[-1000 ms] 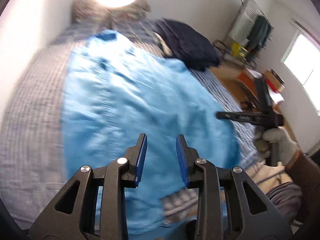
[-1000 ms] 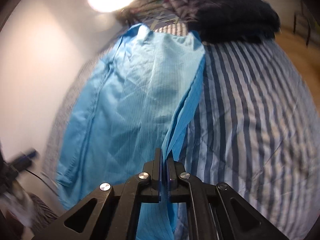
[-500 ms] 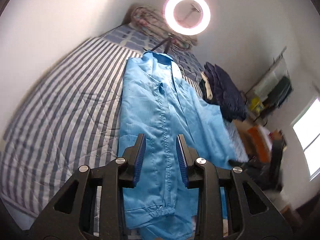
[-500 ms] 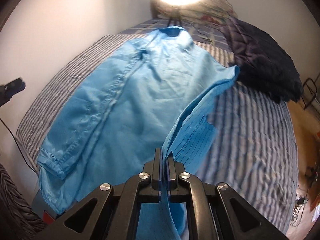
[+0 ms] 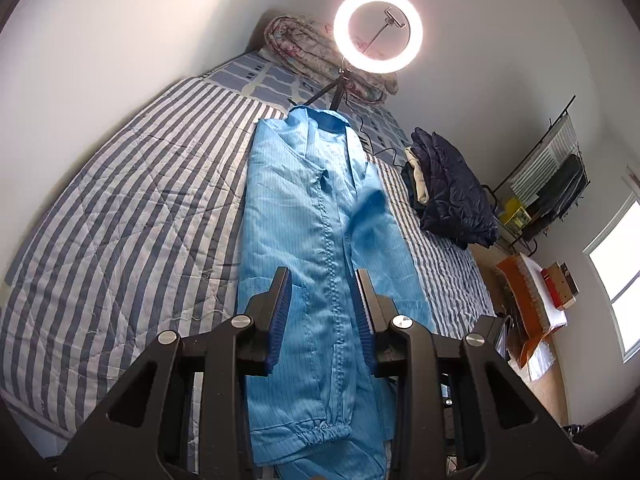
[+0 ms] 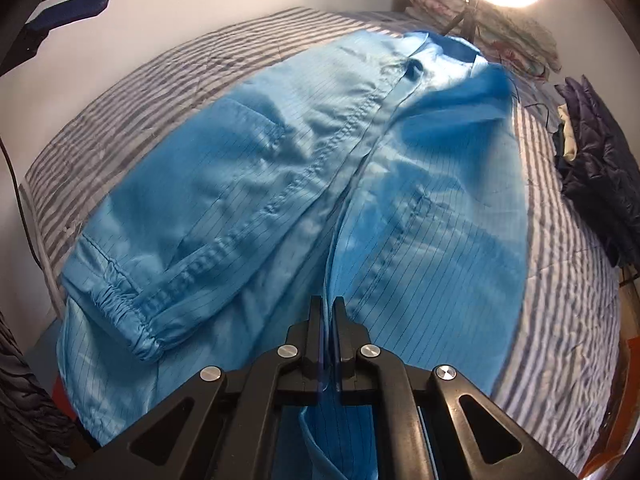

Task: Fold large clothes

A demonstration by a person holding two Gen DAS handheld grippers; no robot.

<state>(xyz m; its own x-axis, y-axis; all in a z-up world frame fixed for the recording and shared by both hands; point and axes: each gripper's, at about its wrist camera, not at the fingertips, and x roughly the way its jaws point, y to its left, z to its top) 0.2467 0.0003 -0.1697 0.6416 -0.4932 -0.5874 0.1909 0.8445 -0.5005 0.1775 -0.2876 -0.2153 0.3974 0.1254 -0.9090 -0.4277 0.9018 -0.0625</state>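
Here, a bed point(image 5: 120, 220) w/ quilted blue-and-white striped cover sits against a white wall; ring light point(image 5: 378, 32) at far end, dark puffy jacket point(image 5: 452, 192) at right. Thin pinstriped blue garment point(image 5: 312, 208) lies lengthwise down the middle. Left tongs point(image 5: 322, 312) apart, above it; right tongs point(image 6: 328, 320) clamped on its fabric edge.

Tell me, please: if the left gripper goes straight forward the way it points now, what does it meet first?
Most likely the blue coat on the striped bed. The open left gripper points along its front seam; depth is unclear.
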